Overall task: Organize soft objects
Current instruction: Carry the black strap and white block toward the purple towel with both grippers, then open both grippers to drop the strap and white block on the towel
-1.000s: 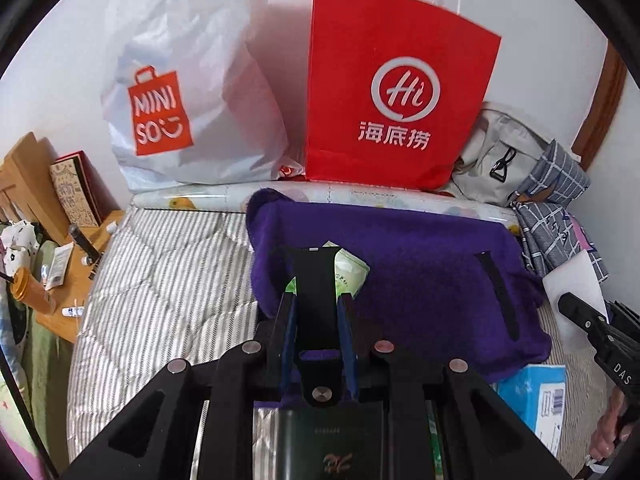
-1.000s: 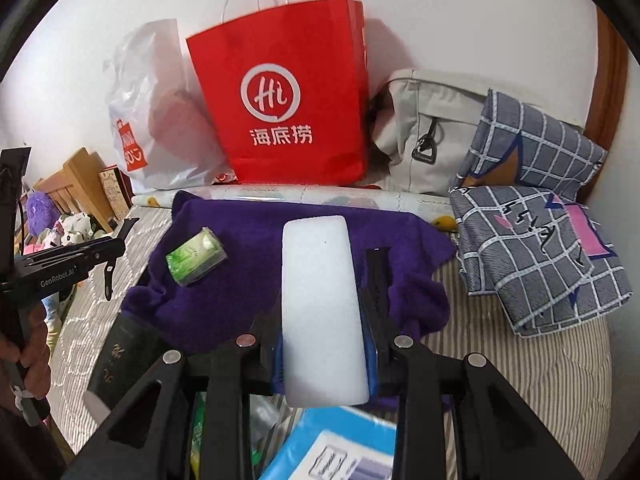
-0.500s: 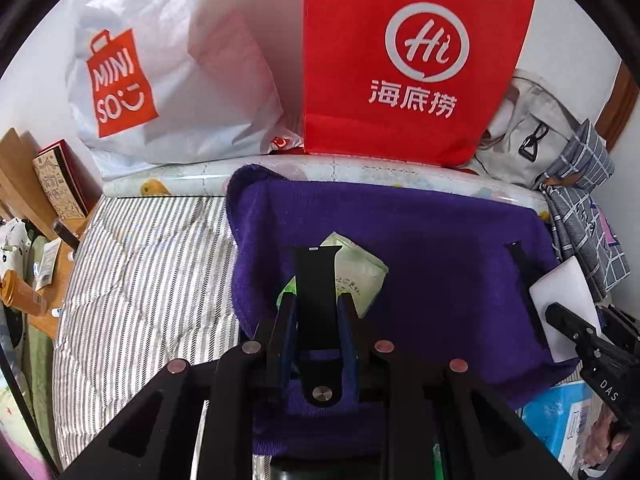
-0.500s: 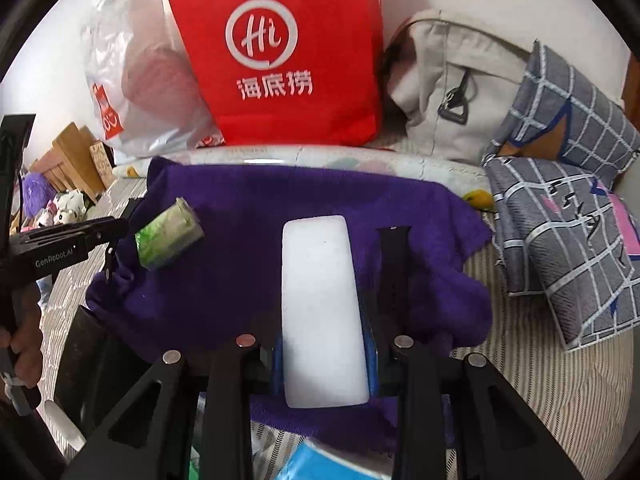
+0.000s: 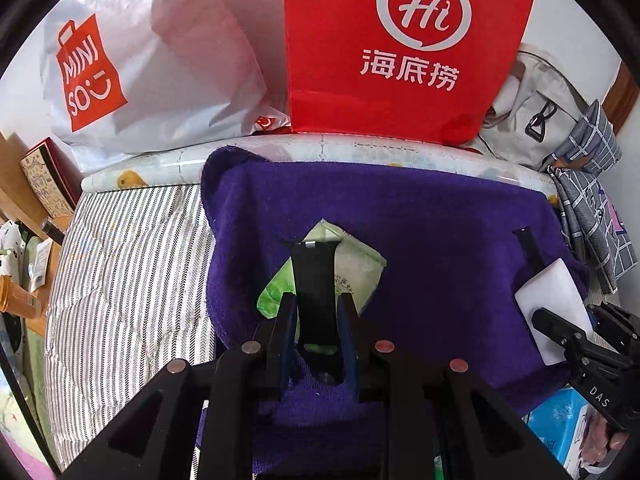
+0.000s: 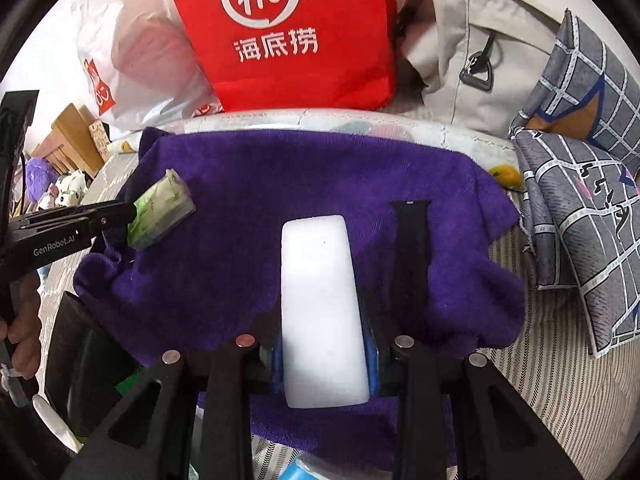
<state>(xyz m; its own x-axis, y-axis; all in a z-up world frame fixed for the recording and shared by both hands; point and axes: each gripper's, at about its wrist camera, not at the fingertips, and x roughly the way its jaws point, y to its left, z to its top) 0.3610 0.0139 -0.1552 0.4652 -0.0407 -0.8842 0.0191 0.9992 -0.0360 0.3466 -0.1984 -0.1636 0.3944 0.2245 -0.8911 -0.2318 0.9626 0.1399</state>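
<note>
Jaws of the right gripper point(image 6: 324, 304) clamp a long white foam block point(image 6: 320, 300) that points straight ahead, away from the hand. It looks smooth and plain, above a purple towel point(image 6: 256, 184) on the bed. Left gripper point(image 5: 316, 280) jaws squeeze a green tissue pack point(image 5: 352, 268), lying slanted over the same towel.

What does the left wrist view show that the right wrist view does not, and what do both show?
Only the left wrist view: a black strap gripped in the left claw and a light blue box at lower right.

Only the right wrist view: a yellow item at the towel's far right and a purple plush toy at far left.

Both: the purple towel, green tissue pack, white sponge in the right claw, and red bag.
</note>
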